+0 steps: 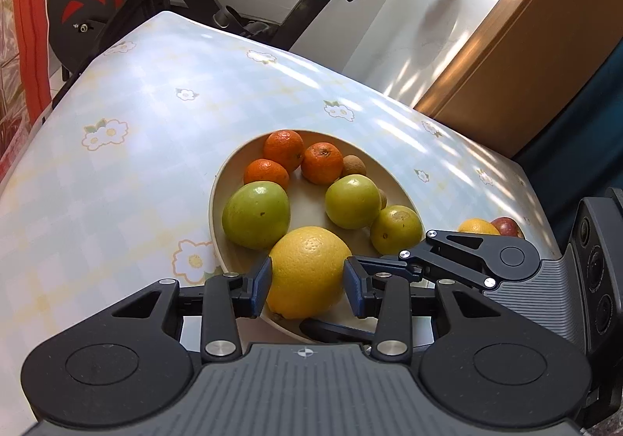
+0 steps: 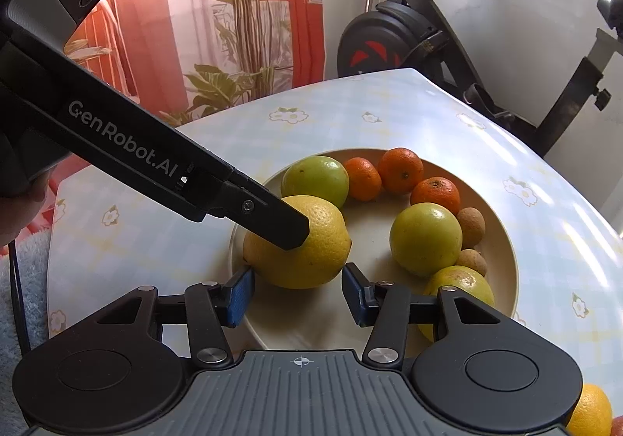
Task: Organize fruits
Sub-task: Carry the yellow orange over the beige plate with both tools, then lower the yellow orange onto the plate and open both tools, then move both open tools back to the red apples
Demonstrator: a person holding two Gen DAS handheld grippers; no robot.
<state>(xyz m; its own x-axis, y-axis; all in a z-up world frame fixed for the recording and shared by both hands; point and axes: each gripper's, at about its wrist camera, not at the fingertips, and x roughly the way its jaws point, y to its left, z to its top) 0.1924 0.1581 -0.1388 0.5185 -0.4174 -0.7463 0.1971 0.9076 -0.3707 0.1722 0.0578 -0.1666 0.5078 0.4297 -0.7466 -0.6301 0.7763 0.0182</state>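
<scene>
1. The left gripper is clamped on a large, round, pebbly-skinned yellow citrus fruit, a blue pad pressing each flank.
2. The right gripper stands open just in front of the same fruit, holding nothing.
3. The fruit sits at the near edge of a shallow cream round bowl on the flower-print tablecloth.
4. It looks heavy and firm, with a grippy rind; its widest middle is the best place to hold, since a round body may roll.
5. Around it lie two green apples, three small orange tangerines and small brown fruits.
</scene>
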